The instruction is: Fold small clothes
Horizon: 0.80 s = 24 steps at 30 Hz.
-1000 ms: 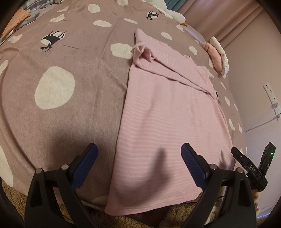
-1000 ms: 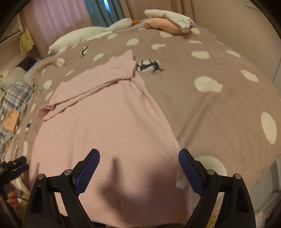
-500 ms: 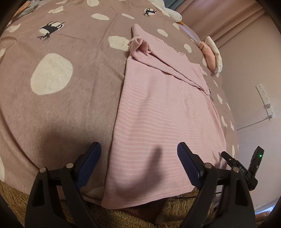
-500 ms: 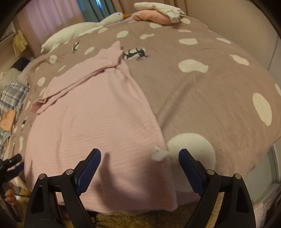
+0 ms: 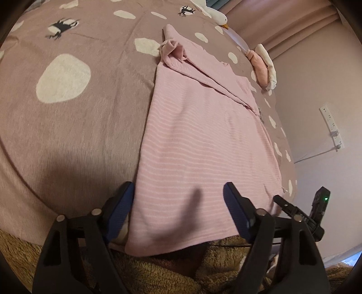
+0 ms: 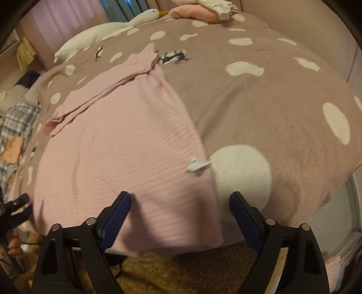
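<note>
Pink, one garment lies flat on the spotted blanket; both tongs gape wide, holding nothing.

Free room and obstacles on the bed

Open spotted blanket is left bare on both sides of the pink garment. Far-edge room is taken by a goose plush and folded clothes; checked fabric crowds one side.

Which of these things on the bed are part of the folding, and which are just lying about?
Part of the job:
- striped pink knit garment
- left tongs, open
- right tongs, open

Lying about:
- white plush goose
- pink and white bundle of clothes
- checked blue cloth
- spotted mauve blanket
</note>
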Motion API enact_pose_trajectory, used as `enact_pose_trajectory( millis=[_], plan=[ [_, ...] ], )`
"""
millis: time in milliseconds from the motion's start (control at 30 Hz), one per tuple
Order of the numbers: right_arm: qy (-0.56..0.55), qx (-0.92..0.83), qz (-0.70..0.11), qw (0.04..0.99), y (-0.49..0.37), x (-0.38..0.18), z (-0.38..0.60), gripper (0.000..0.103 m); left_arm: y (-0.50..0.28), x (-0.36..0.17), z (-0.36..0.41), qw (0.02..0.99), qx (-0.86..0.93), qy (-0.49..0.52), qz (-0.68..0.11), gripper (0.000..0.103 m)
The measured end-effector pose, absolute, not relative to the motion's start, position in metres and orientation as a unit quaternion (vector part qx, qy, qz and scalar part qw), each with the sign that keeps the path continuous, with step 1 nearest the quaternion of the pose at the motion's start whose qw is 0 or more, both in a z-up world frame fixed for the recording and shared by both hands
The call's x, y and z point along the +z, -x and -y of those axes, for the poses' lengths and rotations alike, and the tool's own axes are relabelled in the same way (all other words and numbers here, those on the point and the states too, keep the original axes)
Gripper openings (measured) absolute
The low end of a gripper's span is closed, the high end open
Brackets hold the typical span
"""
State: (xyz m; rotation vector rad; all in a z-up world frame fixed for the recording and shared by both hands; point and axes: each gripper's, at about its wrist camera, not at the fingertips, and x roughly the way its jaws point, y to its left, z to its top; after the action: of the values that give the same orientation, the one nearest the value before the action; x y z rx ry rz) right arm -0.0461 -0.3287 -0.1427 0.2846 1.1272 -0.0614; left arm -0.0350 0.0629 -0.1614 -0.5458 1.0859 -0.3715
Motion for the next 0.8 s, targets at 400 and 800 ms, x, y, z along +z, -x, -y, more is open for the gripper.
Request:
enact_pose_trajectory(
  millis=[400,800],
  plan=[
    [-0.14,0.022,-0.536,0.832,0.037,-0.147,0.306,0.037,0.028,-0.174,-0.054,0.796,-0.178,0.26,-0.517,0.006],
    [-0.206,0.091,-0.502,0.835,0.024,-0.128,0.308,0.014,0.025,-0.141,-0.059,0.806,-0.199,0.292,-0.476,0.006]
  ],
)
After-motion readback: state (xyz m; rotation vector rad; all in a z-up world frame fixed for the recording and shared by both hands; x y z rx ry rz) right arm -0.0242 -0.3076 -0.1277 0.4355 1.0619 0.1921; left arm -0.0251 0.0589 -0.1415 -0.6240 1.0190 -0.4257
